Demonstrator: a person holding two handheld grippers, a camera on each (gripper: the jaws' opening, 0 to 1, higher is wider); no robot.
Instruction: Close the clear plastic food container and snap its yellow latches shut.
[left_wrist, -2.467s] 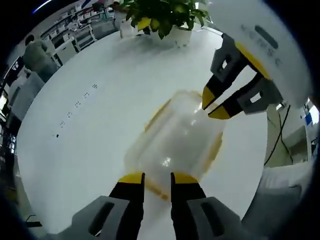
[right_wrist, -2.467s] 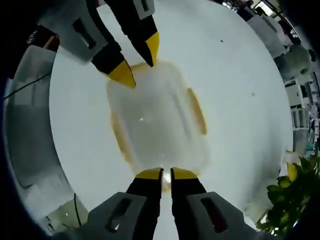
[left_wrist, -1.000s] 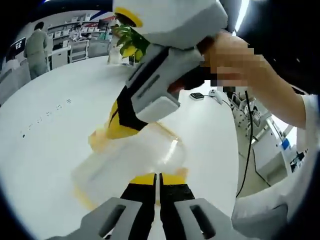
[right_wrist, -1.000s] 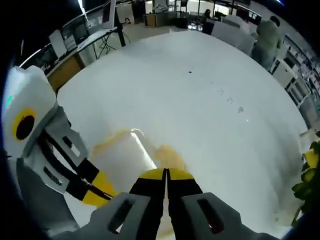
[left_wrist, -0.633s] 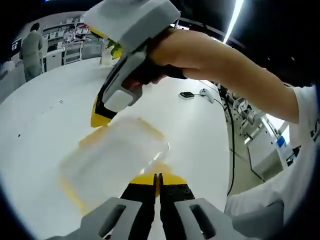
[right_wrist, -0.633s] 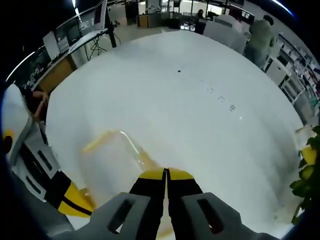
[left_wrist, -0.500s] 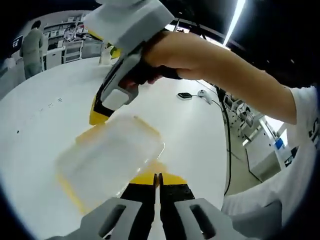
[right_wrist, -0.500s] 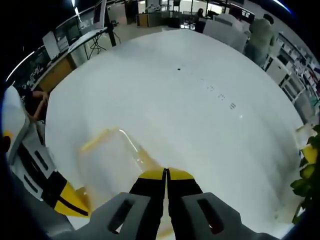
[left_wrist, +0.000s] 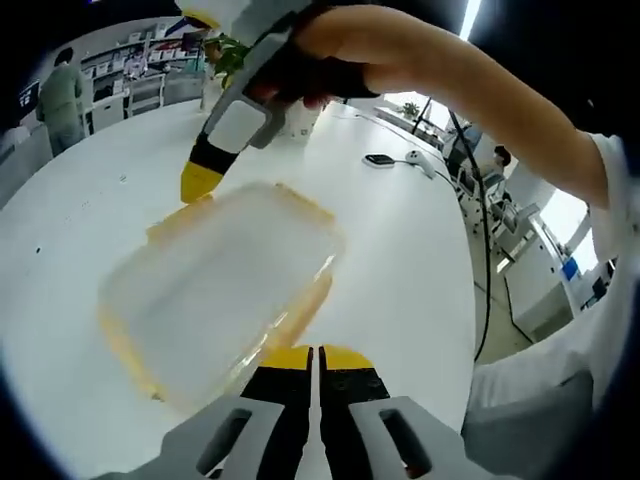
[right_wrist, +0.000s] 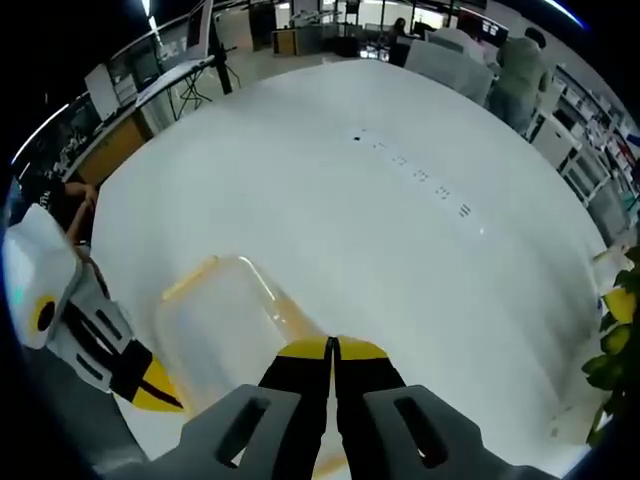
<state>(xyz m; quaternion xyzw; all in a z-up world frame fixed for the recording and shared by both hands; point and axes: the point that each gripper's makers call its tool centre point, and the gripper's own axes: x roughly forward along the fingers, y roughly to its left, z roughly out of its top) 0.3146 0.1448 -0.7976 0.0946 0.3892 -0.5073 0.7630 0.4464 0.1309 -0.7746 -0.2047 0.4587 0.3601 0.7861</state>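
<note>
The clear plastic container (left_wrist: 215, 295) lies on the white table (left_wrist: 400, 260), lid on, with yellow latches (left_wrist: 300, 312) along its sides. My left gripper (left_wrist: 316, 352) is shut, its tips at the container's near edge. My right gripper (left_wrist: 200, 182), held by a hand (left_wrist: 340, 45), comes in from the top, its yellow tip at the container's far corner. In the right gripper view the right gripper (right_wrist: 332, 346) is shut at the edge of the container (right_wrist: 220, 325), over a yellow latch (right_wrist: 298, 320). The left gripper (right_wrist: 150, 392) sits at the container's lower left.
A potted plant (right_wrist: 620, 300) stands at the table's edge. A small black object (left_wrist: 380, 160) and a white device (left_wrist: 415, 166) with a cable lie near the far rim. A person (left_wrist: 62, 85) stands among desks beyond the table.
The right gripper has drawn back from over the lid to the container's far corner. The left view has pulled back, showing more of the lid. Both jaws stay shut.
</note>
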